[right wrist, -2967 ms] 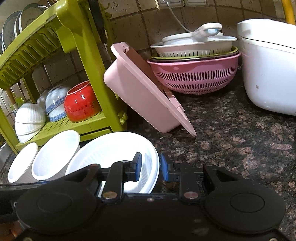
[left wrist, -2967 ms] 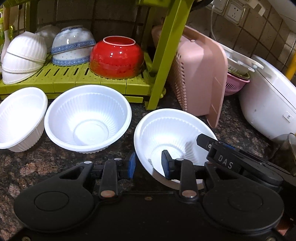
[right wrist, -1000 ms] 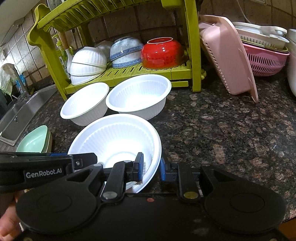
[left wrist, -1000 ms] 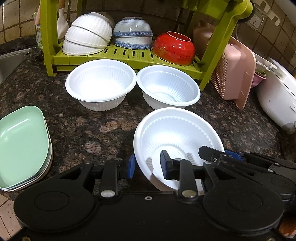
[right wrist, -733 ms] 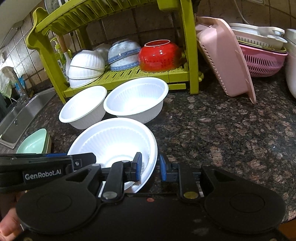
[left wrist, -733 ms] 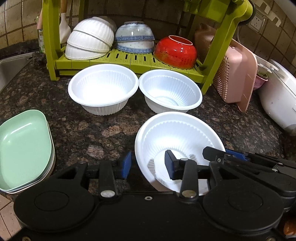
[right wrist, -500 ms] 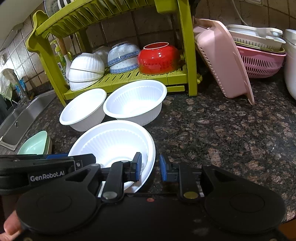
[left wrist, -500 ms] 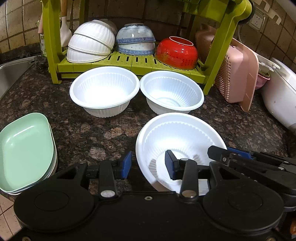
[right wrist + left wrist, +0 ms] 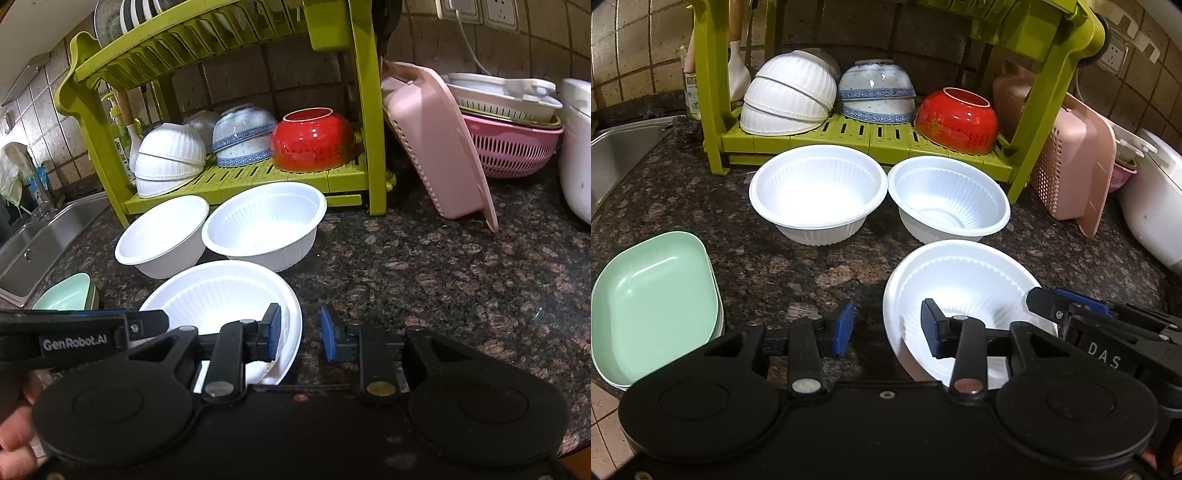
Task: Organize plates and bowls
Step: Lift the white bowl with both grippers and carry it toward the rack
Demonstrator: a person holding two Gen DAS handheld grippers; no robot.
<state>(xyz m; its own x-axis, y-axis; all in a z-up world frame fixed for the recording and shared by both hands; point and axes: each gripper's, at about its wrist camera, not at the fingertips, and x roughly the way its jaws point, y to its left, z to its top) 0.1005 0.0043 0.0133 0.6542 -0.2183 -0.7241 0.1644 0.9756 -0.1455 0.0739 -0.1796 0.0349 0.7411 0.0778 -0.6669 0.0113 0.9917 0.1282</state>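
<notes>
Both jaws released: left gripper (image 9: 886, 325) and right gripper (image 9: 298, 334) straddle opposite rims of the near white bowl (image 9: 964, 288), sitting on the counter (image 9: 775, 266) just before two other white bowls (image 9: 818, 192)

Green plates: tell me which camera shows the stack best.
The left wrist view. There the green plates lie nearly whole at lower left on the counter, top face open to the lens. The right wrist view catches only one corner above the left gripper's body.
</notes>
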